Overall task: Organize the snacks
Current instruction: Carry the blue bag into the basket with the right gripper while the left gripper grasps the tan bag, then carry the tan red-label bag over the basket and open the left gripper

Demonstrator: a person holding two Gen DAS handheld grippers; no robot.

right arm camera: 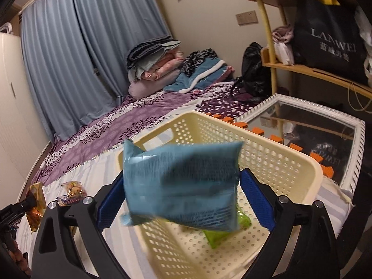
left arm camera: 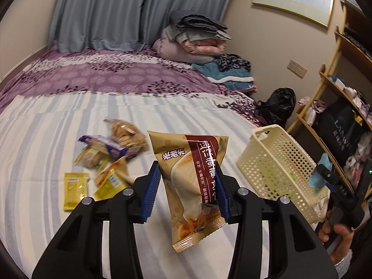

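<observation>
The left hand-held gripper [left arm camera: 188,187] is clenched on a tan rice-cracker packet [left arm camera: 194,186], pinched between its blue pads [left arm camera: 152,186] and raised above the striped bed sheet [left arm camera: 46,127]. A loose heap of snack packets [left arm camera: 109,153] lies on the sheet just ahead and to its left. The right hand-held gripper [right arm camera: 183,200] holds a blue snack pouch [right arm camera: 181,183] over the open cream perforated basket [right arm camera: 267,160]; the pouch is blurred, so whether both pads press it is hard to say. A green packet [right arm camera: 220,237] lies inside the basket.
</observation>
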